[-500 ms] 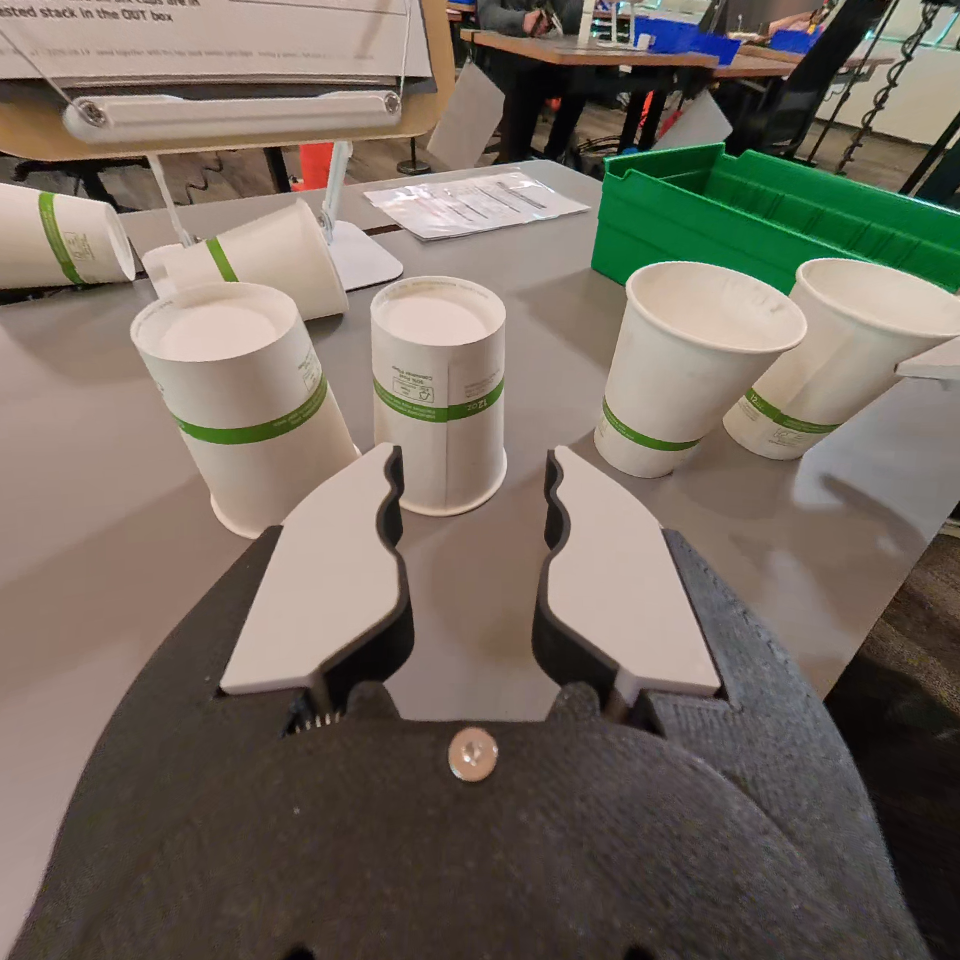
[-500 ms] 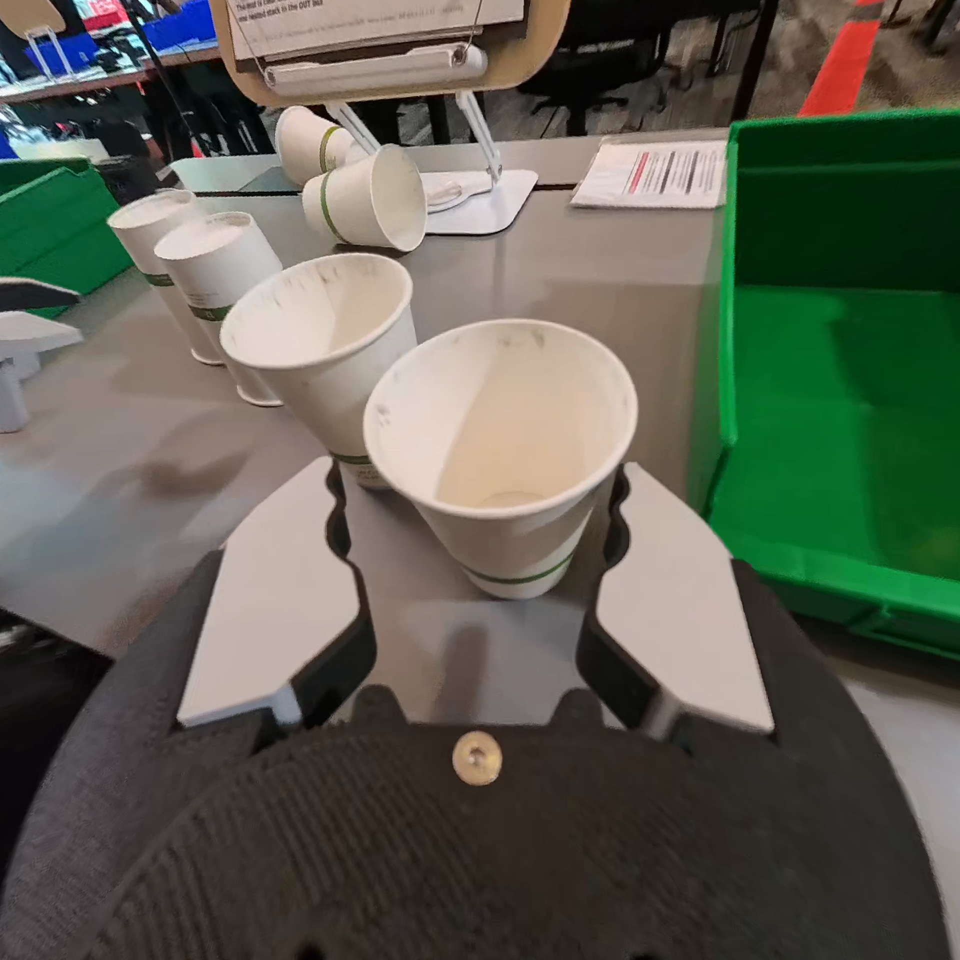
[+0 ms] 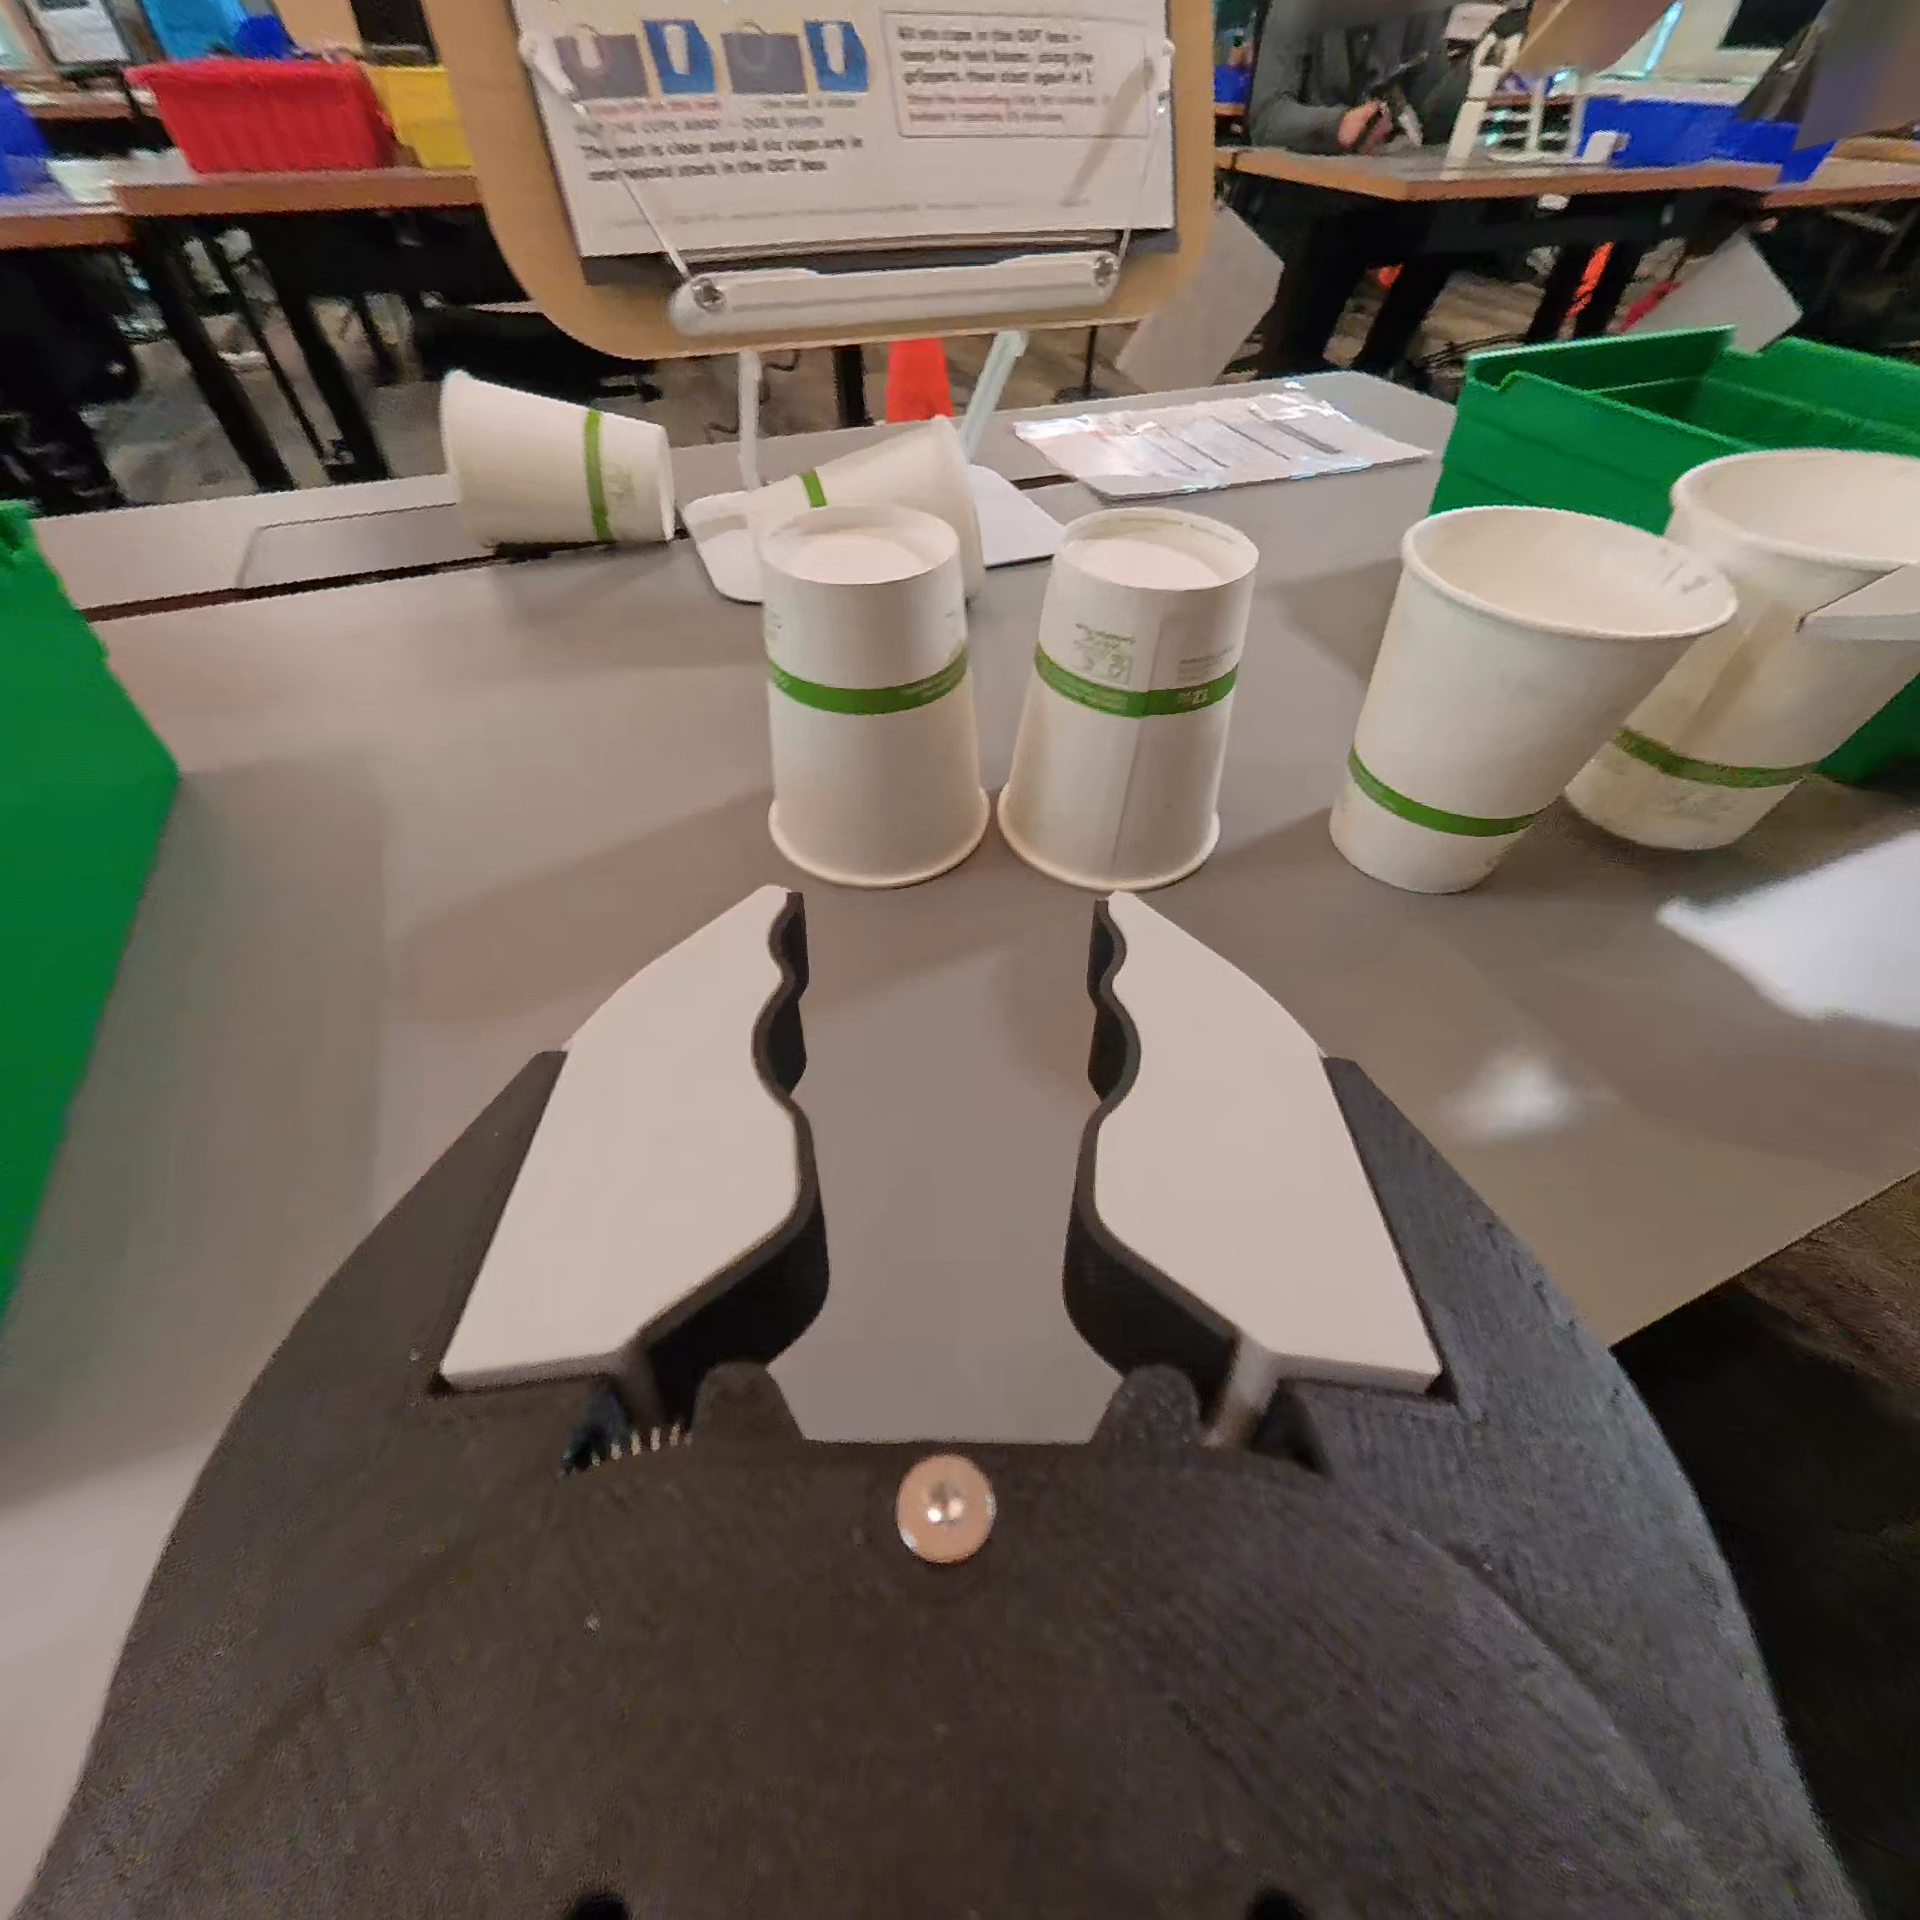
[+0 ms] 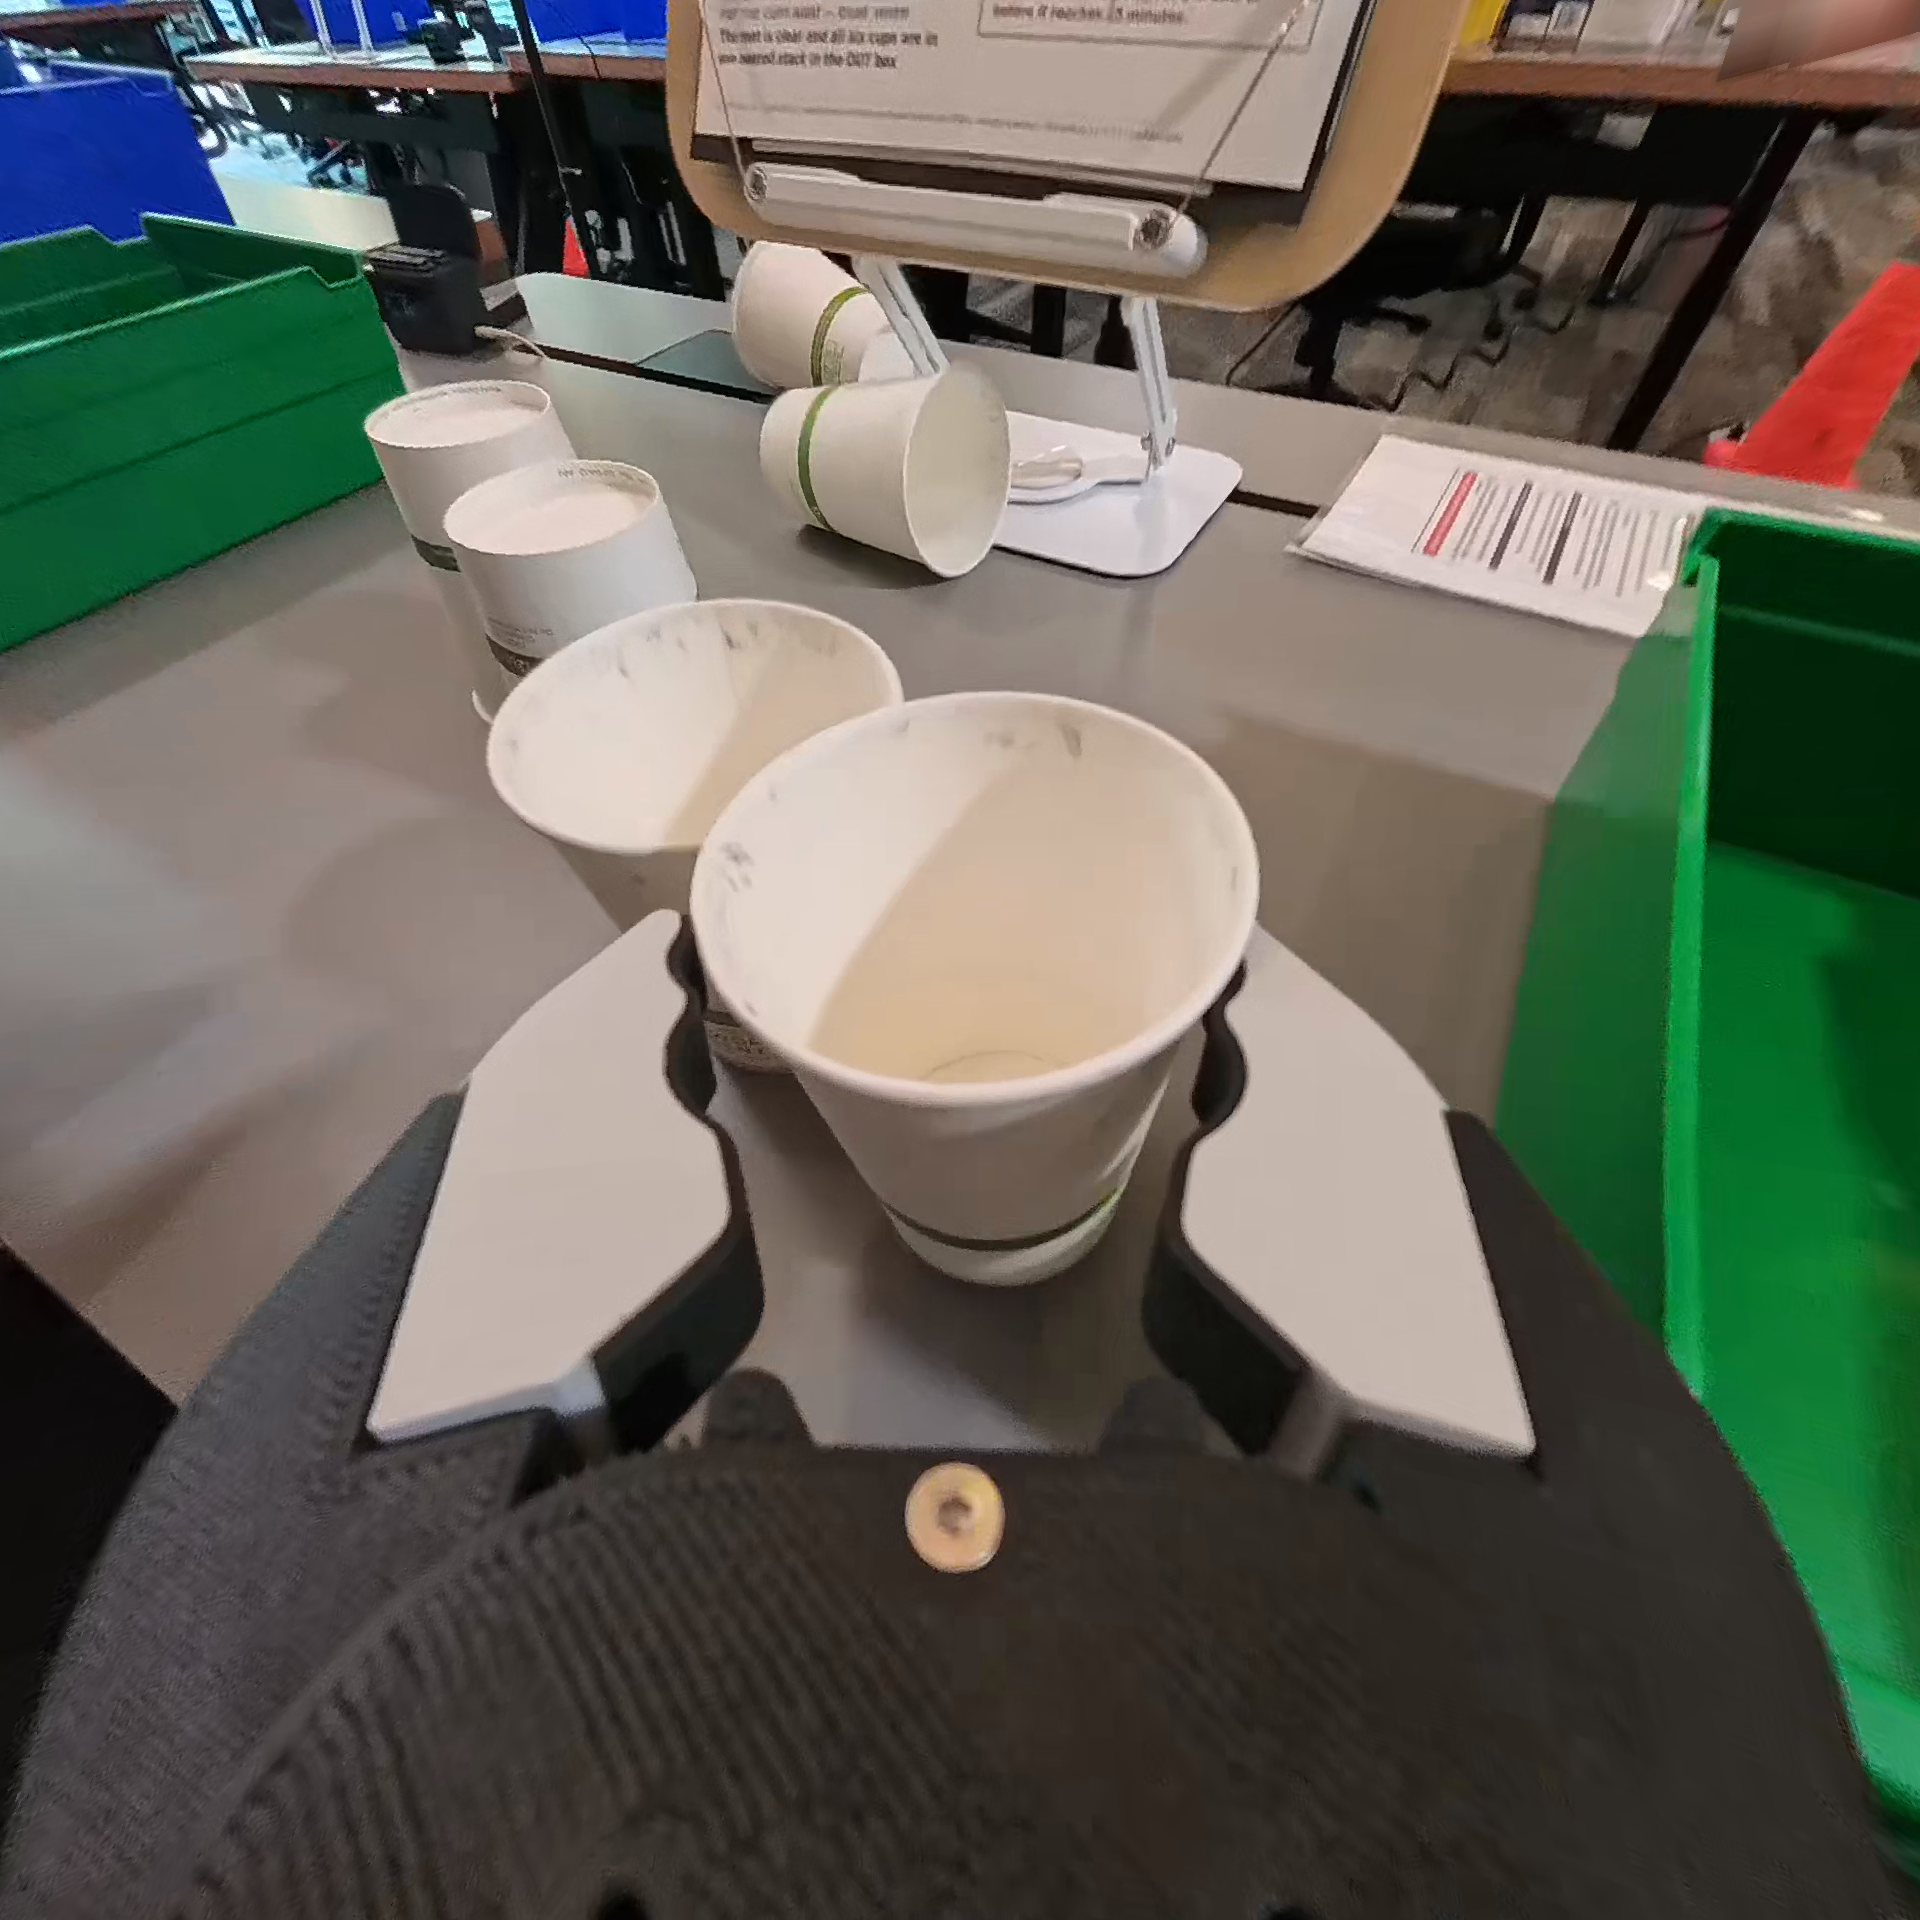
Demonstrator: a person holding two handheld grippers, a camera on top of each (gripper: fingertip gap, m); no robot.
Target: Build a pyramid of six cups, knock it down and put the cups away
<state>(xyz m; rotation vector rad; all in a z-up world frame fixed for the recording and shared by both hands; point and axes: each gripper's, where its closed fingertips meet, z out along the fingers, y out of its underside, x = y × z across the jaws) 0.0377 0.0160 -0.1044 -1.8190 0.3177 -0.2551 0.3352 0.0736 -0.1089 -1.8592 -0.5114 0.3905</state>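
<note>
The right hand-held gripper (image 4: pixel 961 997) has its jaws apart around an upright white paper cup with a thin green band near its base (image 4: pixel 977 997), standing on the grey counter (image 4: pixel 260 831) near its front edge; I cannot tell whether the pads touch it. Its inner wall shows grey scuffs. Just behind it stands a second upright white paper cup (image 4: pixel 686 748), similarly scuffed. The left hand-held gripper (image 3: pixel 945 935) is also spread wide and holds nothing; nearest beyond its tips stand two upside-down white paper cups with green bands (image 3: pixel 873 707), side by side. Farther back, two more such cups lie on their sides (image 4: pixel 883 478) by a white document stand (image 4: pixel 1122 509). Green plastic bins (image 4: pixel 1766 935) flank the counter's ends.
</note>
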